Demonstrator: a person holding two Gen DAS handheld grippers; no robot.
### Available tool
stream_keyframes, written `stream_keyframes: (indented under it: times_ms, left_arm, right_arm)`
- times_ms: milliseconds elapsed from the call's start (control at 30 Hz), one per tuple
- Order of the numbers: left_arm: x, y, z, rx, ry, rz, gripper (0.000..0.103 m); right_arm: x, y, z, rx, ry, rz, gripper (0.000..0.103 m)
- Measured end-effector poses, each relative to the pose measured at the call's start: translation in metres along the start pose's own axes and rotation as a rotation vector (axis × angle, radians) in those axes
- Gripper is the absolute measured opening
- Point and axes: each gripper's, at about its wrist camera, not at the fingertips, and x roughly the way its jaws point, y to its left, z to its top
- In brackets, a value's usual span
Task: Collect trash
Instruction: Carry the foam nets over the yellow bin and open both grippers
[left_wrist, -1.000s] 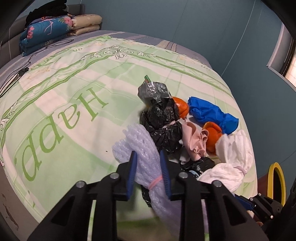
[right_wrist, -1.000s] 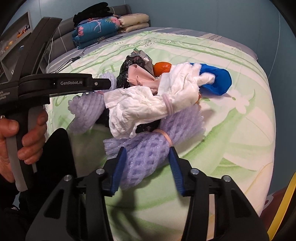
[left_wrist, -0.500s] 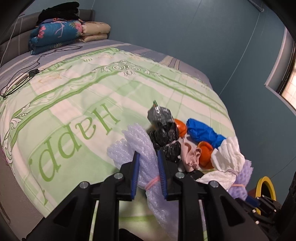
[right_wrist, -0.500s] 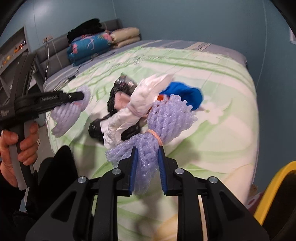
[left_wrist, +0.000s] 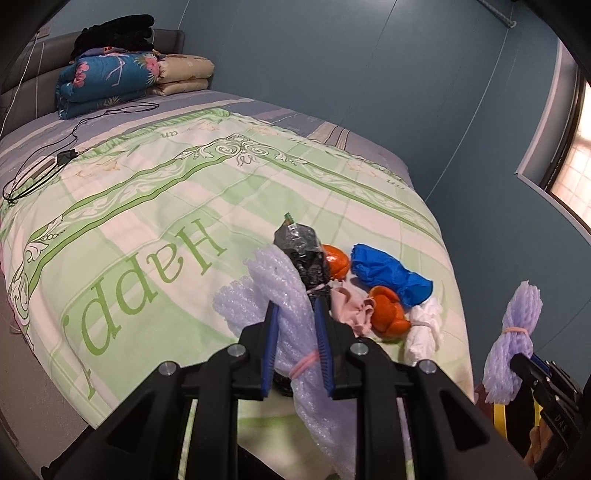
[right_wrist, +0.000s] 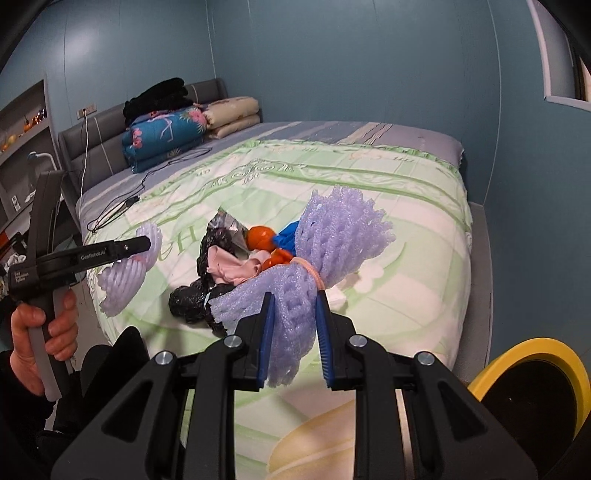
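Observation:
My left gripper (left_wrist: 295, 304) is shut on a lilac foam net (left_wrist: 273, 273) tied with a pink band and holds it just above the bed's near edge. My right gripper (right_wrist: 294, 297) is shut on a second lilac foam net (right_wrist: 340, 229), also banded, lifted clear of the bed. On the green quilt (left_wrist: 166, 192) lies the trash pile: a black and silver bag (left_wrist: 301, 247), orange peels (left_wrist: 388, 314), a blue wad (left_wrist: 391, 275), a pink cloth (left_wrist: 349, 306) and a white tissue (left_wrist: 424, 328). Another black bag (right_wrist: 192, 295) lies at the bed's near edge.
A yellow-rimmed black bin (right_wrist: 528, 373) stands on the floor at the bed's near right corner. Folded quilts (left_wrist: 110, 81) and a black cable (left_wrist: 44, 166) lie at the head of the bed. A person's hand (right_wrist: 37, 332) grips the left handle. Shelves (right_wrist: 22, 129) line the left wall.
The right jaws have closed on their foam net and lifted it off the pile; the white tissue stayed on the bed. The left gripper has risen with its foam net.

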Motion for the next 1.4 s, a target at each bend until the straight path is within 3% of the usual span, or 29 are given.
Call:
stream_keyframes:
  times_ms: [467, 667, 1400]
  left_arm:
    - [-0.016, -0.053, 0.001, 0.089, -0.011, -0.055, 0.019]
    - [-0.022, -0.086, -0.003, 0.137, -0.008, -0.121, 0.019]
    - [-0.014, -0.263, -0.04, 0.406, 0.094, -0.374, 0.019]
  right_arm:
    - [-0.043, -0.026, 0.004, 0.025, -0.078, -0.036, 0.021]
    - [-0.072, -0.047, 0.006, 0.04, -0.115, -0.091, 0.021]
    - [-0.18, -0.14, -0.013, 0.151, -0.184, -0.428, 0.021]
